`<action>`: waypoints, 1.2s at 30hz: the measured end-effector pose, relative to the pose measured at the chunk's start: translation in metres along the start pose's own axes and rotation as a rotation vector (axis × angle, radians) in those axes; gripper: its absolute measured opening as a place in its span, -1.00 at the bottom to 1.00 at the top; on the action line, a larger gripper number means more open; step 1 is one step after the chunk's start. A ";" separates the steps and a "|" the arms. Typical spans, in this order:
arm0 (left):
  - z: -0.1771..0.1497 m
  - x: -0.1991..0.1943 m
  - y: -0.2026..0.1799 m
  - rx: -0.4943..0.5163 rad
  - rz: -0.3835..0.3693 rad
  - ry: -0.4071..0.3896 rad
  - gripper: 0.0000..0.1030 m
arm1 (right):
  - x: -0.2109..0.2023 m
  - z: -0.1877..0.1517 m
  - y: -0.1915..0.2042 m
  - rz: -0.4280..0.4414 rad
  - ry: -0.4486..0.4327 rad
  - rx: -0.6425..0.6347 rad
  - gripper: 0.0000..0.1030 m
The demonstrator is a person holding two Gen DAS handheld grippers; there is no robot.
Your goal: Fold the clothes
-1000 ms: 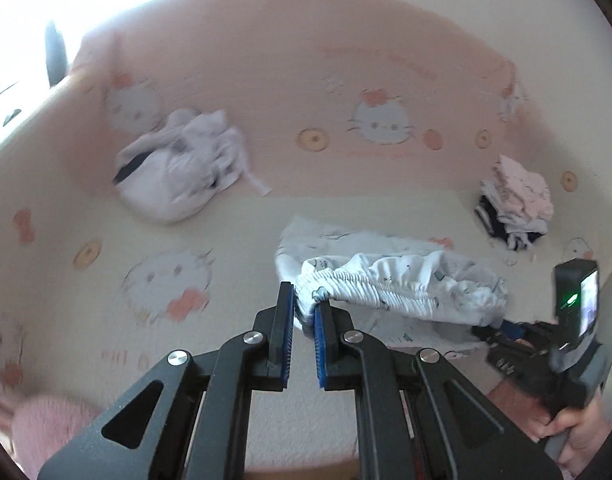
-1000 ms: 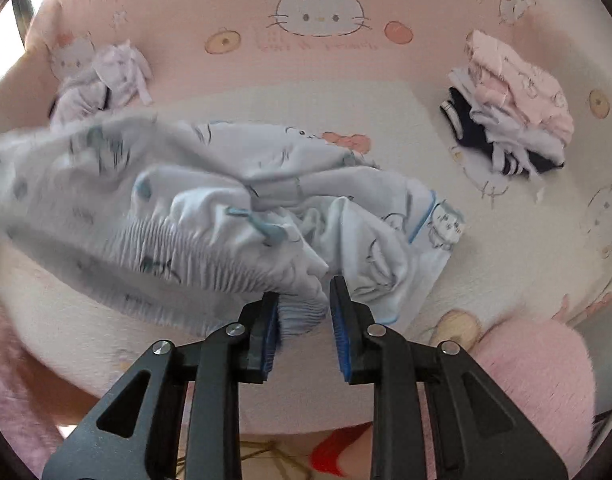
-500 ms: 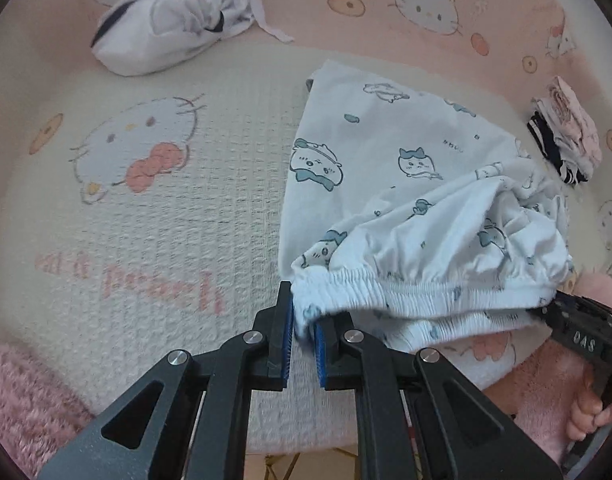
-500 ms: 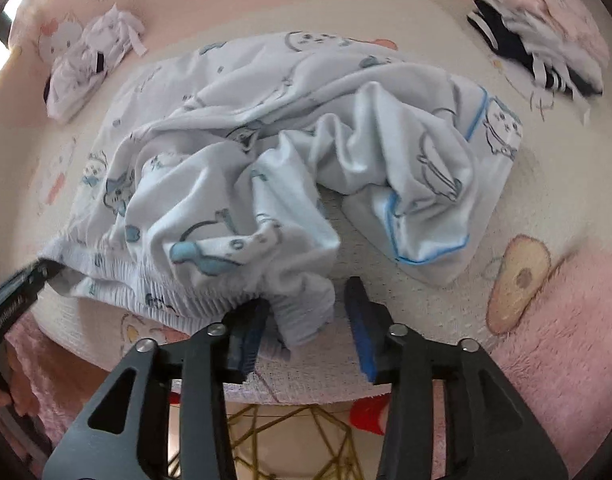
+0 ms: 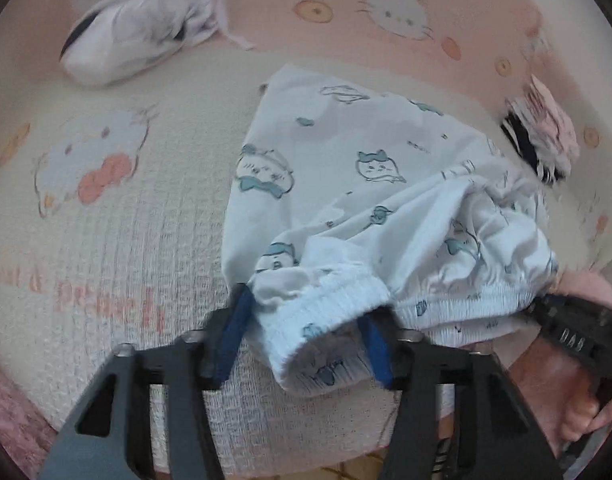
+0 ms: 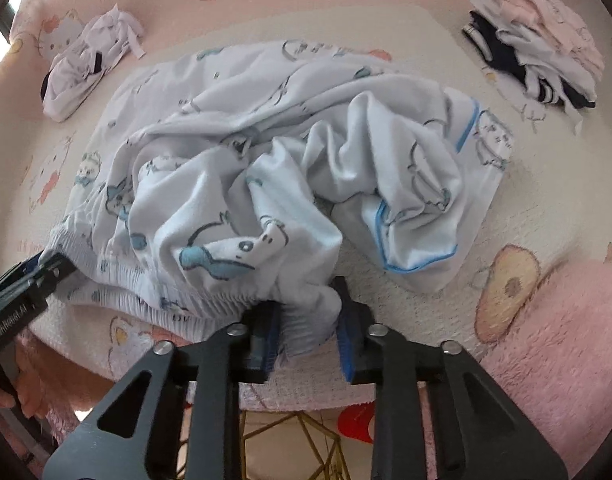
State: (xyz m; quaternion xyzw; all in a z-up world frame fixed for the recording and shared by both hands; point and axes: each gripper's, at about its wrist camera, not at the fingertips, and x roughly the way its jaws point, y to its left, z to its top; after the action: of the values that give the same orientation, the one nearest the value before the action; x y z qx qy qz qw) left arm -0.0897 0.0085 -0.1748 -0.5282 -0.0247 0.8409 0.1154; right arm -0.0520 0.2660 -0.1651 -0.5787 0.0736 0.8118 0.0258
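Note:
White pyjama bottoms (image 5: 346, 168) with blue cartoon prints lie crumpled on the Hello Kitty table cloth (image 5: 106, 240). Their elastic waistband runs along the near table edge. My left gripper (image 5: 304, 332) stands wide open, a loose end of the waistband lying between its blue pads without being pinched. My right gripper (image 6: 308, 334) holds the other end of the waistband; its jaws are closing, and the cloth of the pyjama bottoms (image 6: 266, 120) fills the gap between the pads. The left gripper (image 6: 22, 292) shows at the left edge of the right wrist view, and the right gripper (image 5: 570, 332) at the lower right of the left wrist view.
A crumpled white garment (image 5: 146, 36) (image 6: 86, 68) lies at the far left. A pile of folded clothes (image 5: 542, 136) (image 6: 538, 52) sits at the far right. Pink fluffy fabric (image 6: 546, 340) borders the near right edge. The table's front edge is just under both grippers.
Both grippers came down and the bottoms settled onto the table. My left jaws sprang apart and let the waistband go. My right jaws widened, then narrowed again on the cloth.

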 end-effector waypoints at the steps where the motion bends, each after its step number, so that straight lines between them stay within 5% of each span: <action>1: 0.001 -0.006 0.000 -0.002 -0.009 -0.013 -0.86 | -0.003 -0.001 0.000 -0.006 -0.017 0.006 -0.63; 6: 0.012 -0.063 0.003 -0.014 -0.091 -0.122 -0.87 | -0.045 0.008 0.004 -0.096 -0.168 -0.006 -0.63; 15: 0.034 -0.194 -0.006 0.090 -0.250 -0.345 -0.86 | -0.148 0.041 0.021 0.006 -0.426 -0.038 -0.64; 18: 0.040 -0.190 -0.003 0.093 -0.222 -0.328 -0.86 | -0.156 0.042 0.028 0.035 -0.408 -0.065 -0.64; 23: 0.067 -0.113 0.018 -0.029 -0.253 -0.150 -0.86 | -0.098 0.064 0.020 -0.004 -0.258 -0.068 -0.64; 24: 0.080 -0.111 0.018 -0.034 -0.246 -0.141 -0.86 | -0.108 0.075 0.021 -0.001 -0.289 -0.055 -0.64; 29: 0.154 -0.211 -0.004 0.052 -0.271 -0.440 -0.86 | -0.161 0.131 0.024 0.010 -0.448 0.011 -0.65; 31: 0.174 -0.253 -0.011 0.076 -0.268 -0.528 -0.86 | -0.215 0.151 0.034 0.002 -0.597 0.017 -0.65; 34: 0.173 -0.288 -0.013 0.099 -0.273 -0.616 -0.86 | -0.282 0.155 0.045 0.022 -0.792 0.025 -0.65; 36: 0.154 -0.281 -0.012 0.106 -0.240 -0.599 -0.86 | -0.293 0.146 0.053 0.011 -0.832 -0.010 -0.64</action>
State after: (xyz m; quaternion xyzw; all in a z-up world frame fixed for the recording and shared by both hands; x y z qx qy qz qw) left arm -0.1088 -0.0288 0.1433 -0.2437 -0.0758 0.9395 0.2284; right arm -0.0990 0.2478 0.1624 -0.2010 0.0560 0.9769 0.0462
